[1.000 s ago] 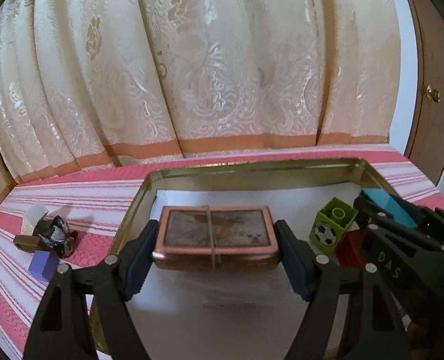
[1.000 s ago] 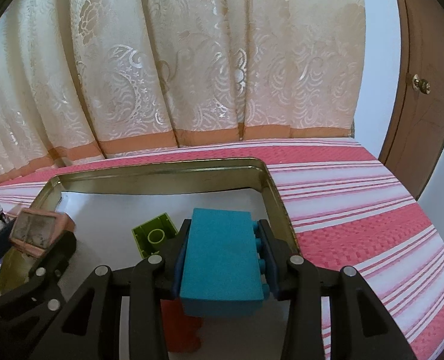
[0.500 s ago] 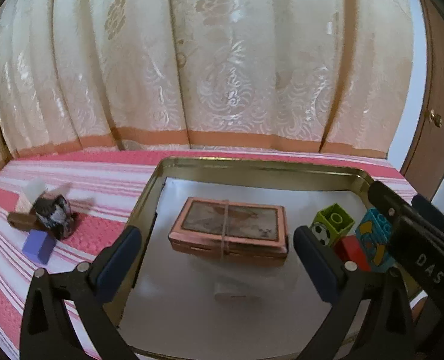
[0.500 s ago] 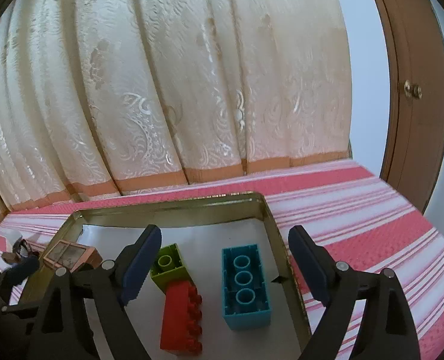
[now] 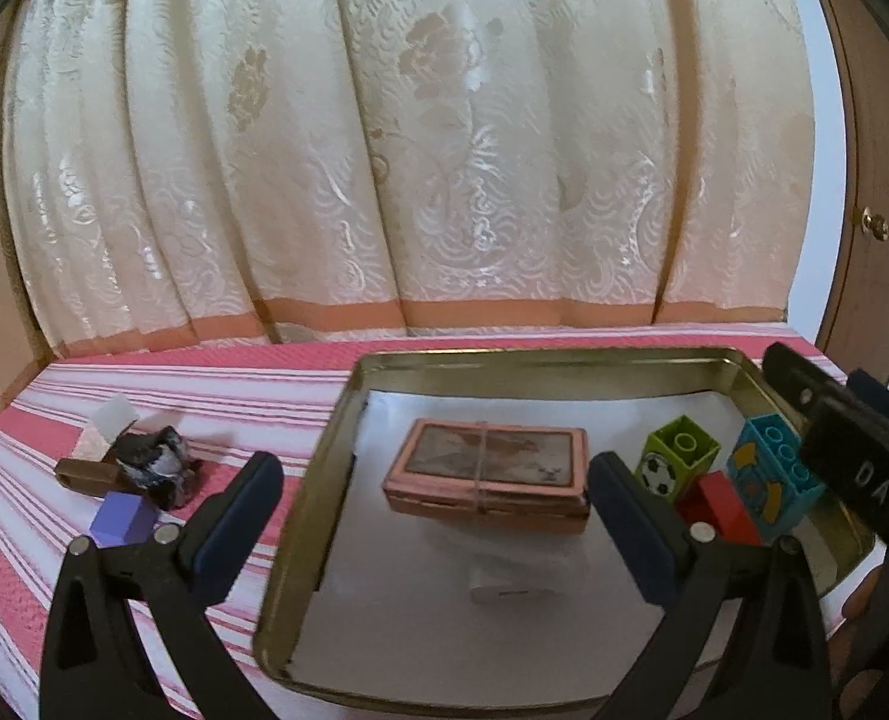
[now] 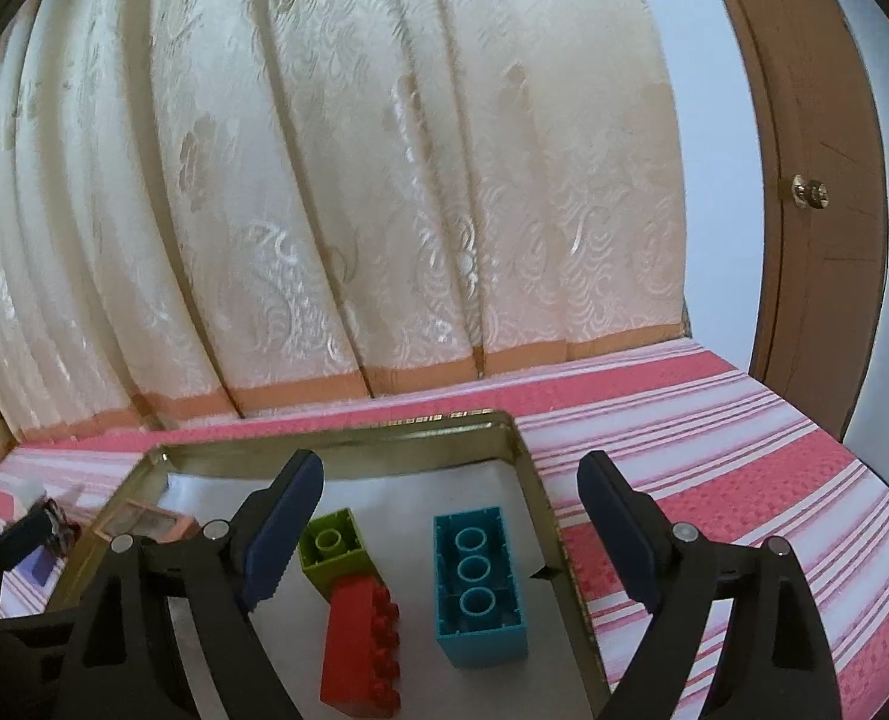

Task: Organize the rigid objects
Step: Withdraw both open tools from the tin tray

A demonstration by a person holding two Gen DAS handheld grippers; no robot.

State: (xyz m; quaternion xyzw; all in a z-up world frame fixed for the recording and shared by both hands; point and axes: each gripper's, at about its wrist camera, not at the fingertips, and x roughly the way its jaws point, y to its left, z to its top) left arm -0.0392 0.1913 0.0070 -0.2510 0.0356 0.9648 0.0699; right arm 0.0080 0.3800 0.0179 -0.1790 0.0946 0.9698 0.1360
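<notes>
A cream brocade curtain with an orange hem hangs behind a surface covered in a pink-and-white striped cloth (image 5: 216, 372); a brown door with a brass knob stands at the right edge of both views. On the cloth sits a shallow gold tin (image 5: 348, 420), lined with white paper, which seems to serve as the collecting place for the rigid pieces.

In the left wrist view the left gripper (image 5: 432, 516) stands wide and empty at the bottom of the frame, its pads either side of, but clear of, a pink case (image 5: 486, 474) lying flat at the centre of the tin. The case is a flat rectangle with a worn picture lid and a band round its middle. To its right, in the tin's right end, are a green brick (image 5: 678, 456) with a football print, a red brick (image 5: 720, 504) and a teal brick (image 5: 768, 468), close together.

In the right wrist view the right gripper (image 6: 450, 522) is likewise spread and holds nothing; the teal brick (image 6: 477, 576) stands below it, studs up, near the tin's right wall, apart from the pads.

At centre left of the left view, outside the tin, a purple block (image 5: 123, 516), a dark crumpled lump (image 5: 156, 468) and a brown piece (image 5: 87, 474) lie on the cloth, likely next to be gathered.
</notes>
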